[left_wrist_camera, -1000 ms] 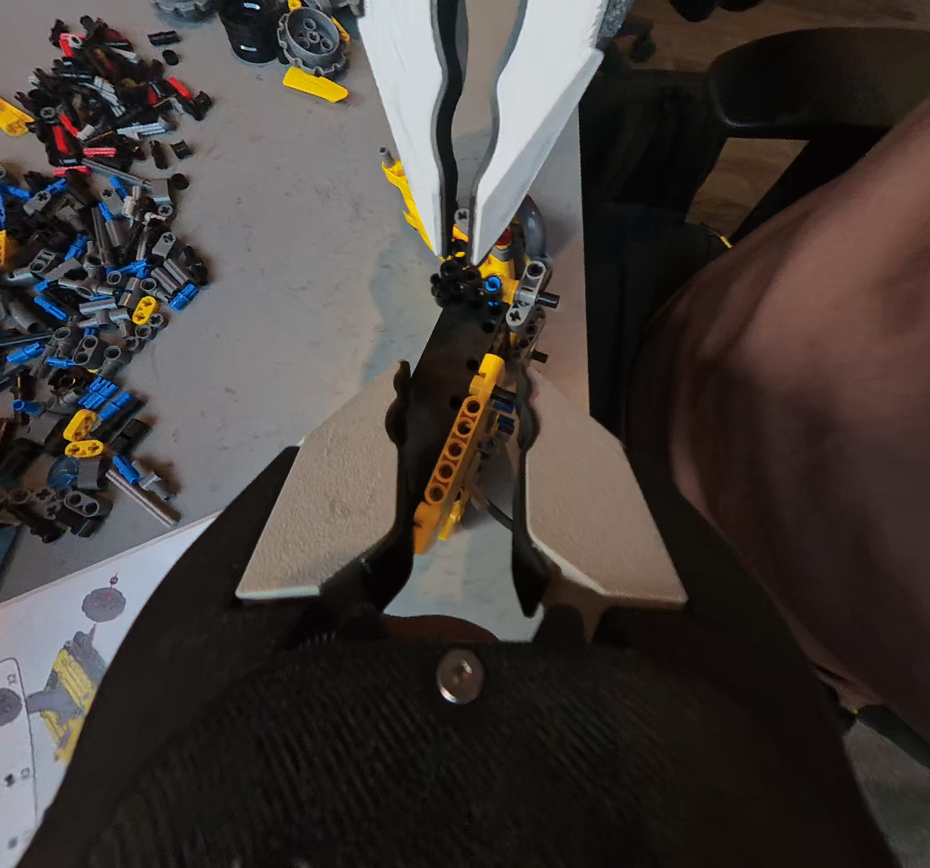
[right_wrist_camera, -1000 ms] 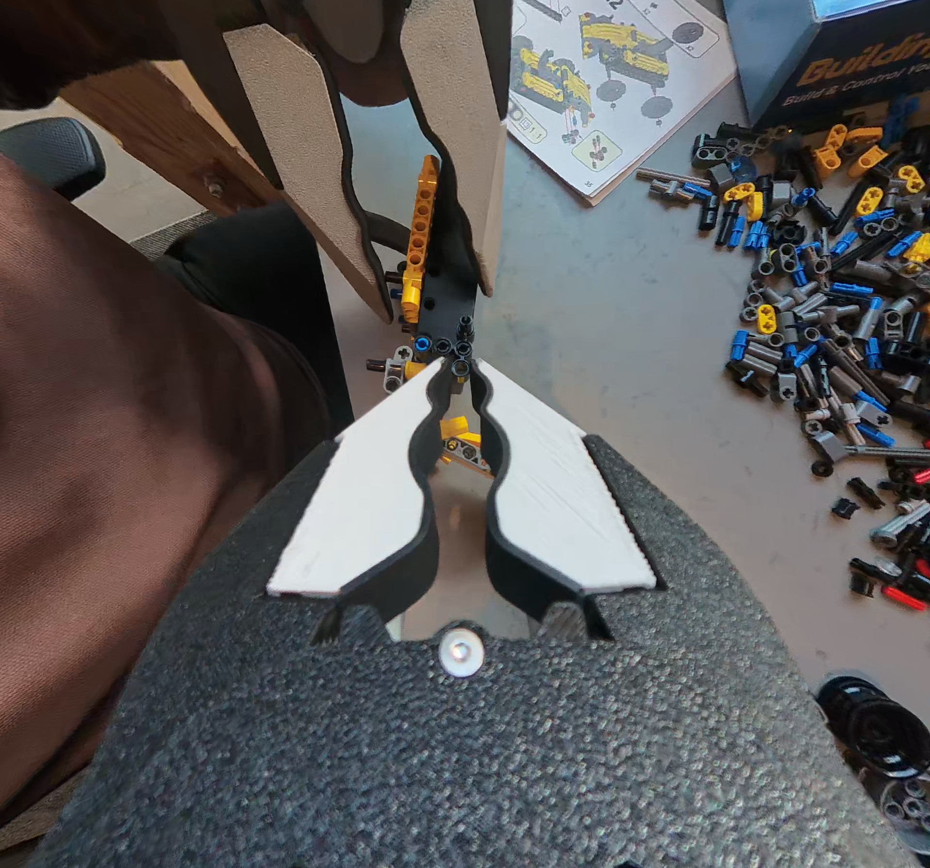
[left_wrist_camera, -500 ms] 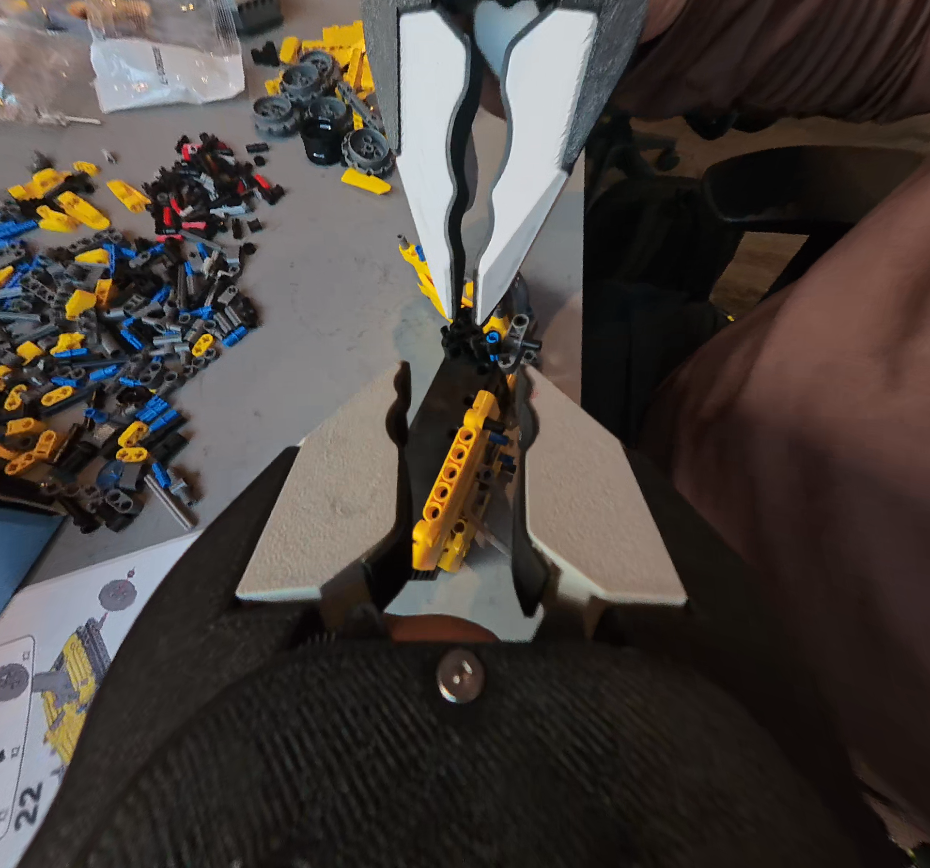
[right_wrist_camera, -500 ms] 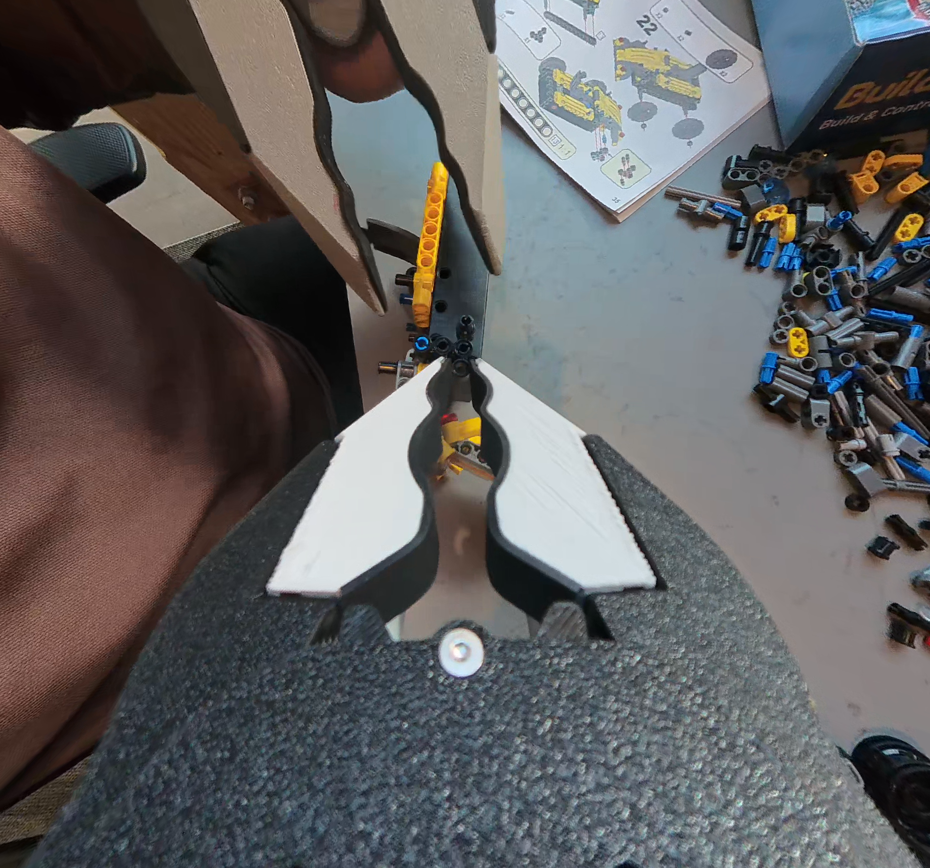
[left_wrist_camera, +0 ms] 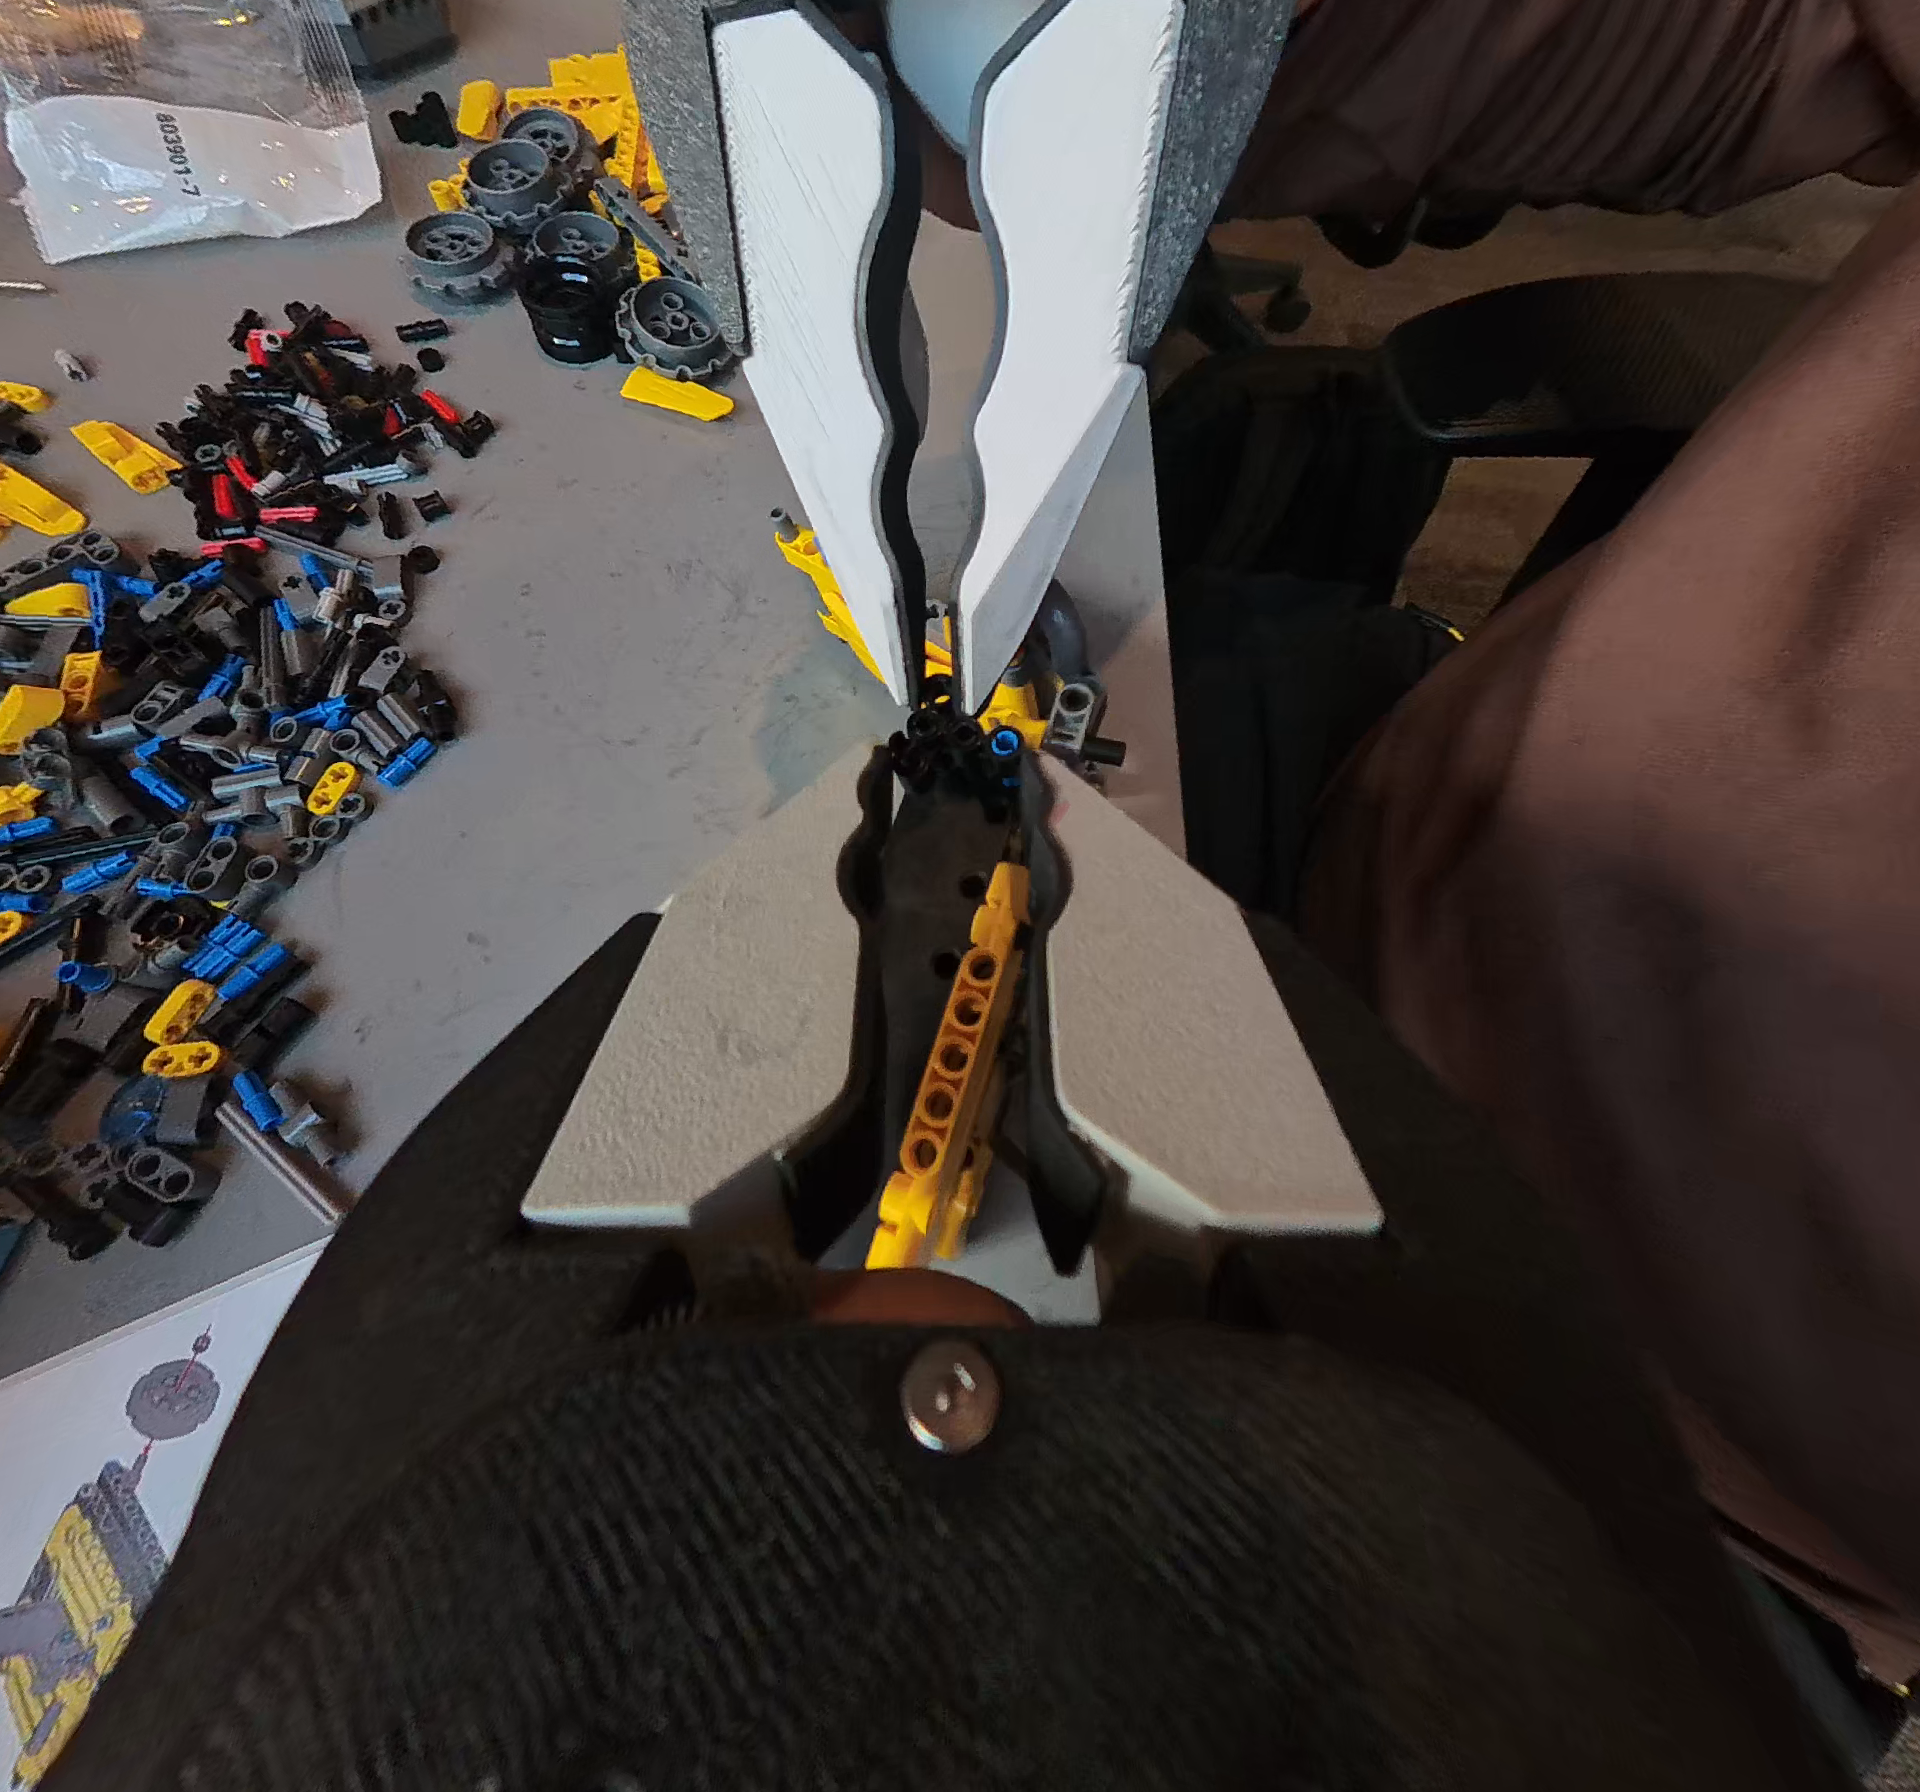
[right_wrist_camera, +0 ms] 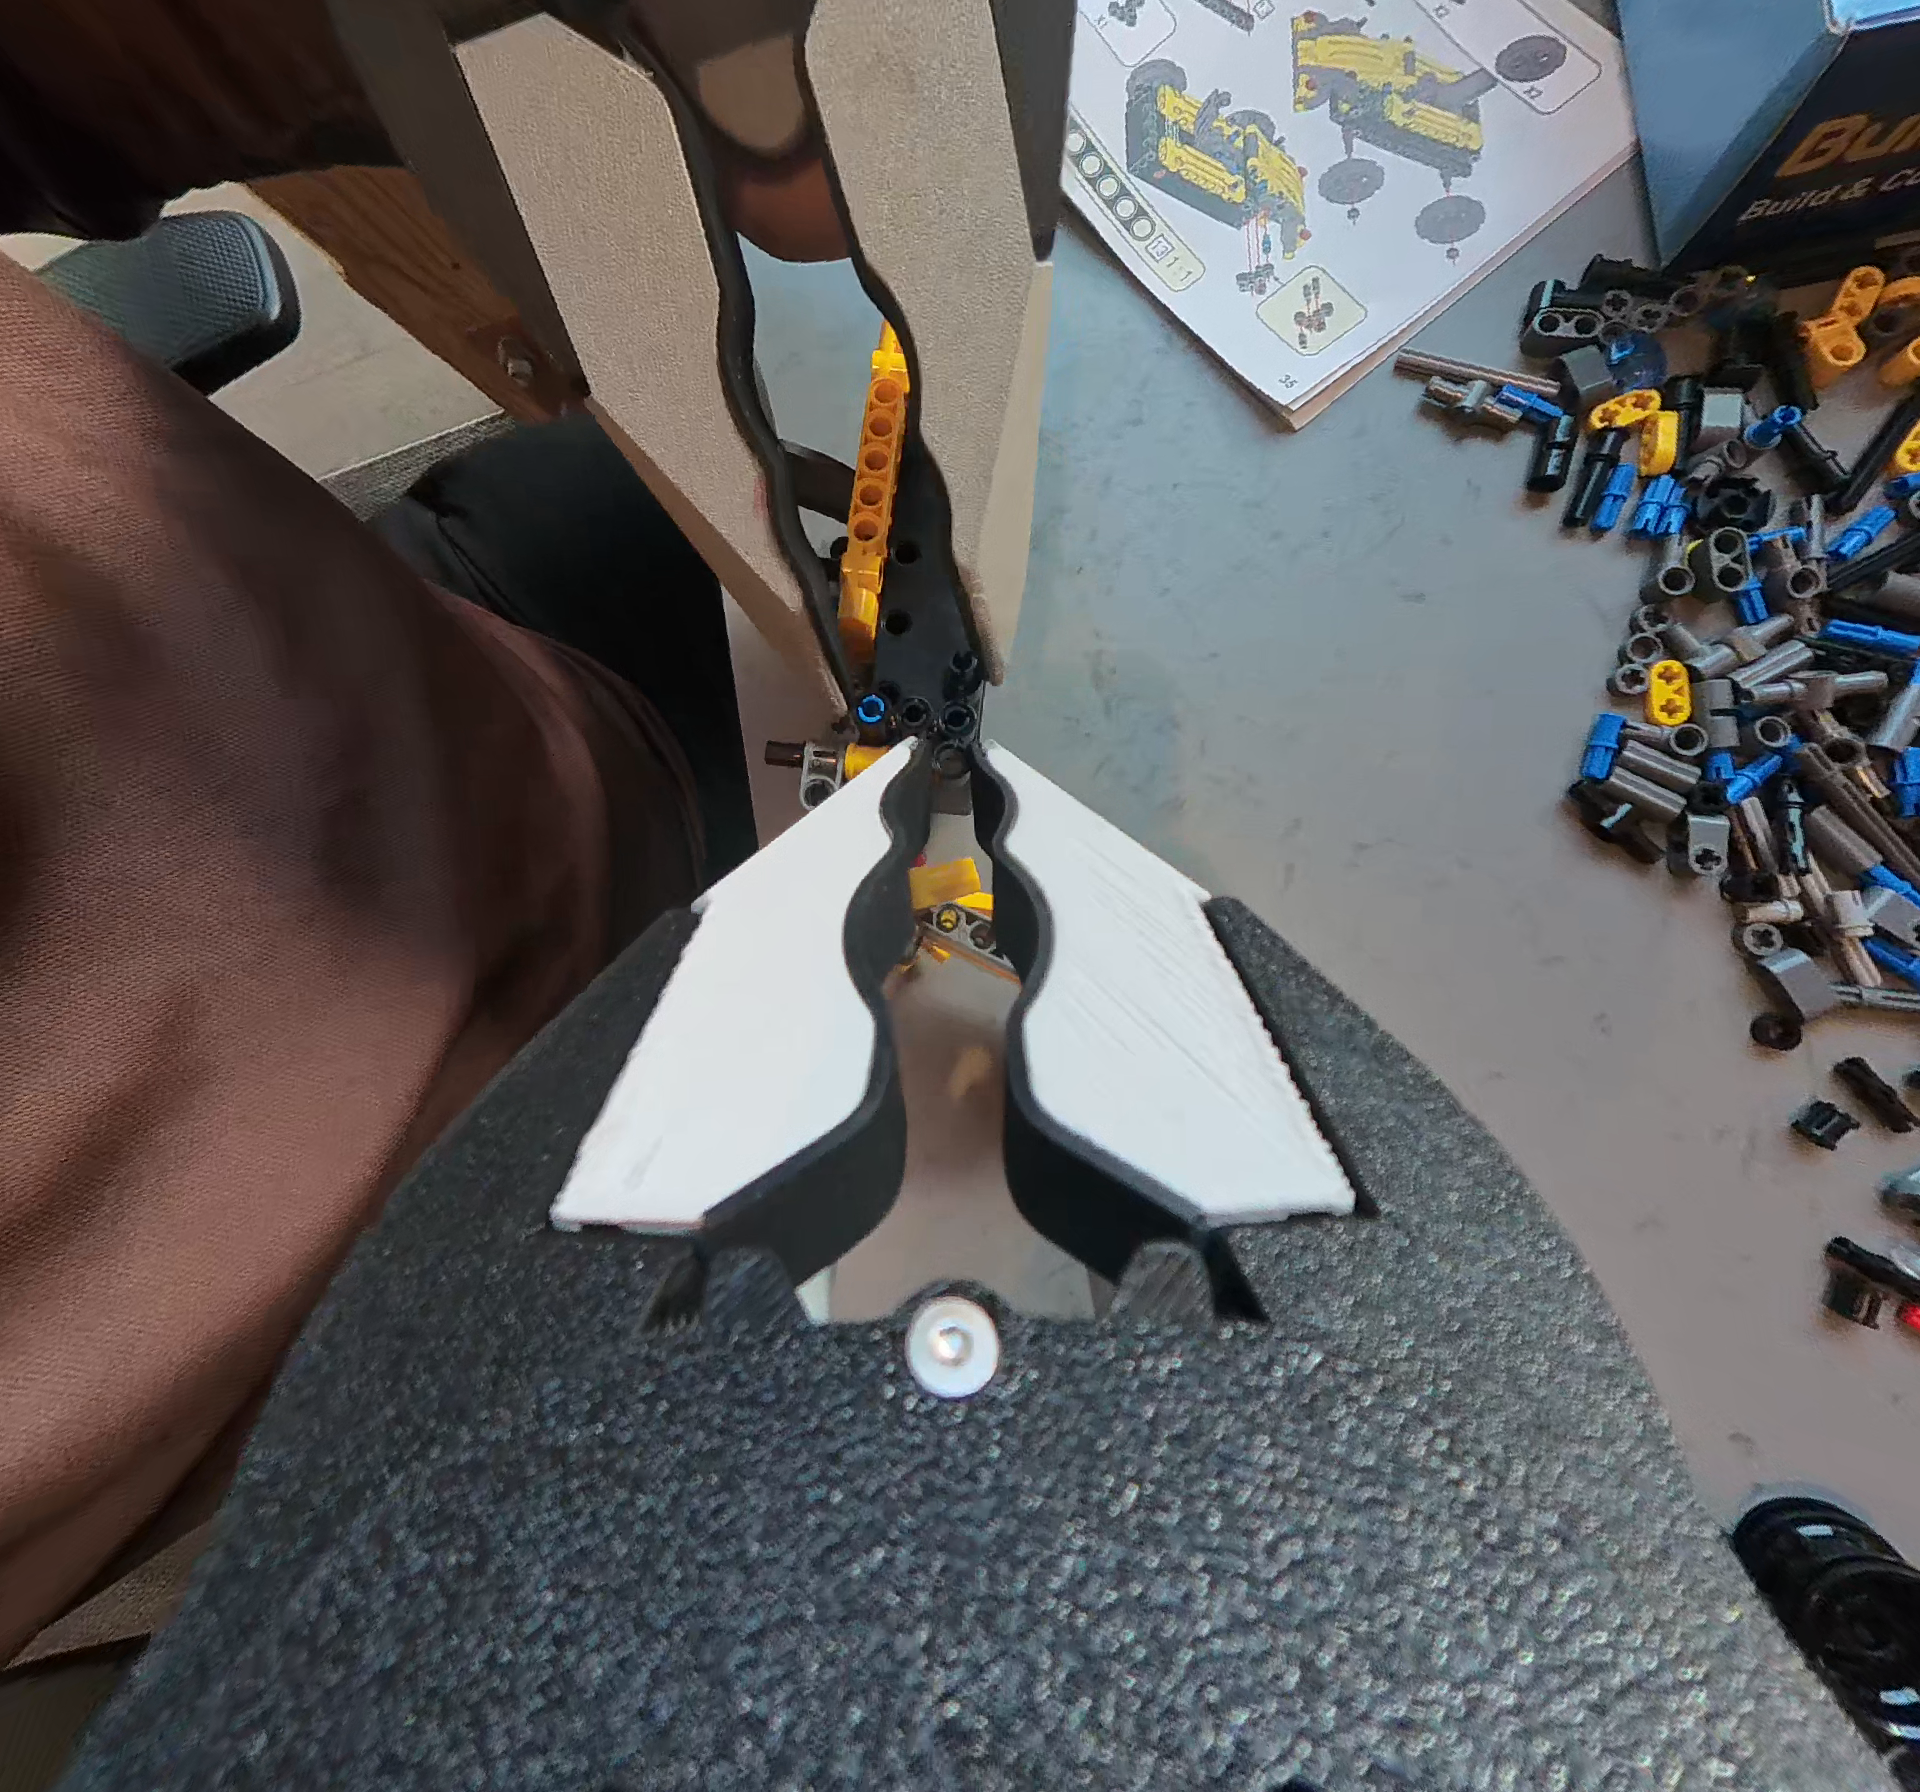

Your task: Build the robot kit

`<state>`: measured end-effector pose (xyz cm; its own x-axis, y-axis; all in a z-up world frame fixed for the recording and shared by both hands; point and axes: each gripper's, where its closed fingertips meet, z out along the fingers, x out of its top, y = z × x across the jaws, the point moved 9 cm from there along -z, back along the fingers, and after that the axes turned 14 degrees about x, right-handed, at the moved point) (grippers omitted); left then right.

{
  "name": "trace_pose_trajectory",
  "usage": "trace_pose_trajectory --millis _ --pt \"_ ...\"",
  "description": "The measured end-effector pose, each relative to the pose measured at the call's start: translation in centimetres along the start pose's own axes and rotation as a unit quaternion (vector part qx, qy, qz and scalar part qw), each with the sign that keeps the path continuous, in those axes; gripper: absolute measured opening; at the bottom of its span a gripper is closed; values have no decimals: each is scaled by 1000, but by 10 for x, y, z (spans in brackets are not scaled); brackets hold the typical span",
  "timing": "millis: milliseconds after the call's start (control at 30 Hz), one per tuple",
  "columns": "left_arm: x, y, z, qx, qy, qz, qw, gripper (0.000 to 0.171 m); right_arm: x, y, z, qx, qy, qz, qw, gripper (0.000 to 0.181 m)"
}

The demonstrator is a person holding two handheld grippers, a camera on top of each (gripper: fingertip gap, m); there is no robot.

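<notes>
My left gripper, with beige fingers, is shut on a black and yellow beam assembly that lies lengthwise between its fingers, above the grey table near its edge. My right gripper, with white fingers, faces it tip to tip and is shut on a small black pin at the assembly's studded end. In the right wrist view the assembly sits between the left gripper's fingers. In the left wrist view the right gripper comes down from the top.
A pile of small black, grey, blue and yellow parts covers the table. Grey wheels, a plastic bag, an instruction booklet and a blue box lie around it. A person's brown sleeve and a chair are beyond the table edge. My left and right fingertips are right by each other.
The left gripper's fingers have narrowed on the assembly, which now sits deeper between them. Both grippers have risen from the table, still tip to tip.
</notes>
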<state>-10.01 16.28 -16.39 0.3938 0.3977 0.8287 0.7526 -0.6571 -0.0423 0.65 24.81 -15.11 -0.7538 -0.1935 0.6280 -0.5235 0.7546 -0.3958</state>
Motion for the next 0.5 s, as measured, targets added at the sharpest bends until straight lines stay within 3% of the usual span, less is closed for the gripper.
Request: trace_pose_trajectory --millis 500 --pt "-4 -4 4 -31 18 -51 998 24 8 2 0 4 -48 12 999 4"
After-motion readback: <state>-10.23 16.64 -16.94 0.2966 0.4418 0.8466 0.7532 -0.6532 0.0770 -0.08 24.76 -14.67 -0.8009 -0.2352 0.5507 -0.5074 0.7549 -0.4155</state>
